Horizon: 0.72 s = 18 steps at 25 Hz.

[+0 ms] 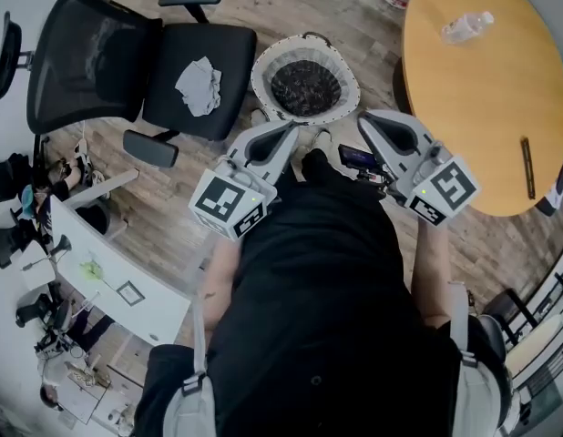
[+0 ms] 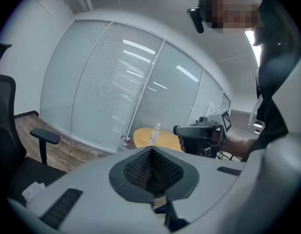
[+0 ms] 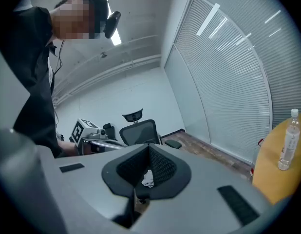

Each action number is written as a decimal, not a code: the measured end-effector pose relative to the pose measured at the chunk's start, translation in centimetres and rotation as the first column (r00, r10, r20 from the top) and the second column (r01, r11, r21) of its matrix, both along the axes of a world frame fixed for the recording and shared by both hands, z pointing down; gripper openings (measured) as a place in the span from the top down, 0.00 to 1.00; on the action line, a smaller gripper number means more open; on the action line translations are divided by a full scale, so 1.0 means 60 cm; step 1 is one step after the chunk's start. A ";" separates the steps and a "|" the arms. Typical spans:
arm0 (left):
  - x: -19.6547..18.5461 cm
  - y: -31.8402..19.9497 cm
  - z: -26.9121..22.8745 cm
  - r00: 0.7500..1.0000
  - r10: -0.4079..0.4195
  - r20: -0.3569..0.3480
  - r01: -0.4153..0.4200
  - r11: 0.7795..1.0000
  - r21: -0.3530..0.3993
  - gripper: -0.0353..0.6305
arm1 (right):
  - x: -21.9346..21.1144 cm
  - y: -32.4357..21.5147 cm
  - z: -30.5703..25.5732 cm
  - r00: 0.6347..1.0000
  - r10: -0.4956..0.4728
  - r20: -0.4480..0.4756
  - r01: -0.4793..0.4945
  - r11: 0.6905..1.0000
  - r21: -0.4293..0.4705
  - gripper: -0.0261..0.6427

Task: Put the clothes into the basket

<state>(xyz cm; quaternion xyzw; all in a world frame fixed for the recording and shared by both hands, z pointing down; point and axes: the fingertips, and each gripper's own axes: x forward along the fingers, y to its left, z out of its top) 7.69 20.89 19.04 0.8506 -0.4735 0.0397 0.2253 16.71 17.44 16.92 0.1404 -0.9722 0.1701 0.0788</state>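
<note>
Both grippers are held level in front of me over the floor [image 1: 172, 235], well short of the work.

The left gripper [image 2: 151, 151] has its jaws fully together with nothing between them. The right gripper [image 3: 148, 149] shows its jaws meeting the same way, and it holds nothing. A small pale patch shows in the notch of its pads. I cannot tell what that patch is; it looks to lie beyond the jaws rather than in them.

One grey cloth [image 1: 199, 86] lies crumpled at the middle of the seat of the office chair [image 1: 229, 55], apart from both grippers. The left gripper view catches only a corner of it, low at the left.

The basket [image 1: 263, 69] stands on the floor between the chair and the round table [image 1: 482, 107], just ahead of the gripper tips. It holds dark clothes [image 1: 305, 87], whose separate pieces I cannot make out.

A bottle [image 1: 465, 26] lies on its side near the far edge of the table, which is cut off at the right. My own torso [image 1: 318, 299] hides the floor beneath the grippers.
</note>
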 end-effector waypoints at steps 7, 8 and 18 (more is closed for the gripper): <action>-0.005 0.002 0.004 1.000 -0.007 0.008 0.007 1.000 -0.012 0.93 | -0.002 -0.002 -0.001 1.000 -0.004 0.001 0.004 1.000 -0.008 0.94; -0.007 0.002 0.004 1.000 -0.009 0.008 0.009 1.000 -0.013 0.93 | -0.003 -0.004 -0.001 1.000 -0.003 0.001 0.003 1.000 -0.011 0.94; -0.045 -0.006 0.011 0.999 -0.035 0.009 0.035 0.999 -0.029 0.93 | -0.044 -0.016 0.001 1.000 -0.025 -0.002 0.025 0.999 -0.023 0.94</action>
